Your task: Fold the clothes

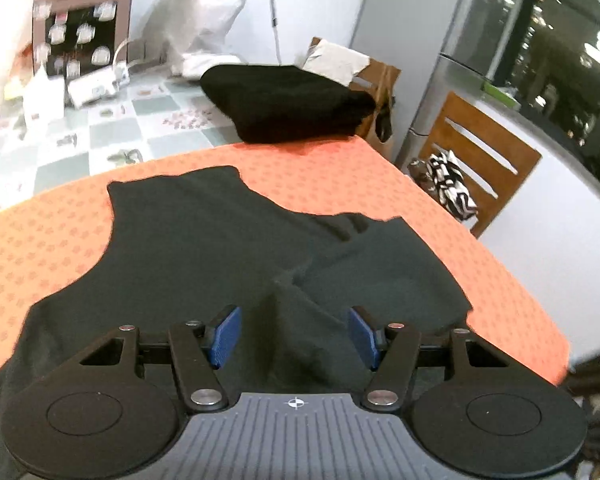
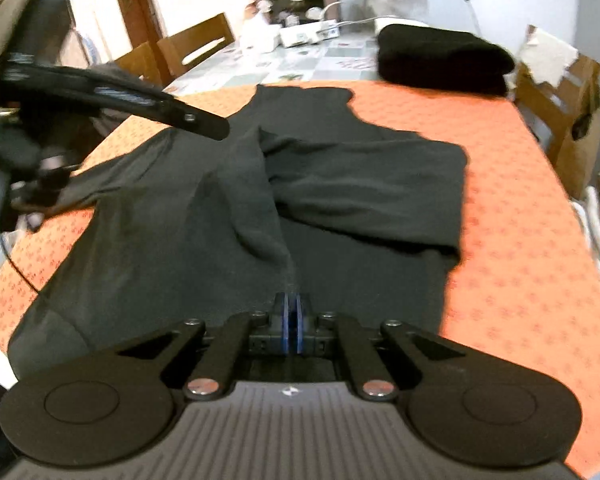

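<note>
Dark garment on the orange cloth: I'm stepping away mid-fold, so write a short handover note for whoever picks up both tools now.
Right tool: shut on a pinched ridge of the garment.
Left tool: open, a raised fold between its pads, nothing gripped.
Garment lies on the orange cloth; one side is already folded over the middle.
Folded black stack sits at the far edge.
Left: finish the folds, flatten, add it to the stack.
</note>
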`<state>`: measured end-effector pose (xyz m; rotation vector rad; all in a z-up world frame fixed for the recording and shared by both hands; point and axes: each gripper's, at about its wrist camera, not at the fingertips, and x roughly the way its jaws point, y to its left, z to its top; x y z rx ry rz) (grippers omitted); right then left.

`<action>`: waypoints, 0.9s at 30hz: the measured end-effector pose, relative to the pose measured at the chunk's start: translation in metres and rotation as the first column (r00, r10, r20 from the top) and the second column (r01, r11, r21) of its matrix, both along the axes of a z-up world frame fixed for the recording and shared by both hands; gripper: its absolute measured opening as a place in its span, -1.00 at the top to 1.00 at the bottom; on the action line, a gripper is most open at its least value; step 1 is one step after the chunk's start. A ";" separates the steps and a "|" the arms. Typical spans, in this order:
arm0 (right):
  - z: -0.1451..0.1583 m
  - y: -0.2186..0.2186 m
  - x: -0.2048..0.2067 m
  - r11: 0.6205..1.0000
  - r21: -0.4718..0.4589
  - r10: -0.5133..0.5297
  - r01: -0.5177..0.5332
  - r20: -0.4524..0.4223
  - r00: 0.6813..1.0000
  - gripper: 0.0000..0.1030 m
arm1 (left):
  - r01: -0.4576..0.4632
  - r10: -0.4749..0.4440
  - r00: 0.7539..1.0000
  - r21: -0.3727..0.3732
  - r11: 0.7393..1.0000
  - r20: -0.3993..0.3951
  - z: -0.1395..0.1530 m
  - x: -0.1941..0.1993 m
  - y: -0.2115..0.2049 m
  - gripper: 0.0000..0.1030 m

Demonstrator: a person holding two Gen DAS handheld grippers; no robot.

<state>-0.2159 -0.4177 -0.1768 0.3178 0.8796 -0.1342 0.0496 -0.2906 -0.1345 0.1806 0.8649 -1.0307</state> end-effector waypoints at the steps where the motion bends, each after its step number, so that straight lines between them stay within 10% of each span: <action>1: 0.002 -0.002 -0.005 1.000 0.005 -0.015 0.015 0.001 1.000 0.91 | -0.007 0.007 1.000 -0.001 1.000 -0.020 -0.002 0.006 -0.006 -0.20; 7: 0.012 -0.017 -0.037 0.994 0.032 -0.103 0.103 0.005 0.995 0.91 | 0.014 -0.015 0.991 -0.009 1.000 -0.130 -0.011 0.024 -0.043 -0.20; 17: 0.016 -0.026 -0.070 0.983 0.059 -0.175 0.174 0.012 0.984 0.91 | 0.131 -0.137 0.990 0.196 0.972 0.017 -0.022 -0.015 -0.108 -0.19; 20: 0.014 -0.027 -0.073 0.981 0.071 -0.184 0.183 0.016 0.983 0.91 | 0.121 -0.139 0.989 0.261 0.958 0.052 -0.027 -0.022 -0.119 0.04; 23: 0.014 -0.028 -0.074 0.979 0.084 -0.189 0.186 0.020 0.982 0.91 | 0.079 -0.108 0.991 0.305 0.949 0.081 -0.033 -0.022 -0.124 0.88; 27: 0.012 -0.027 -0.078 0.973 0.112 -0.207 0.203 0.027 0.978 0.91 | 0.063 -0.101 0.987 0.270 0.961 0.129 -0.024 -0.027 -0.122 0.88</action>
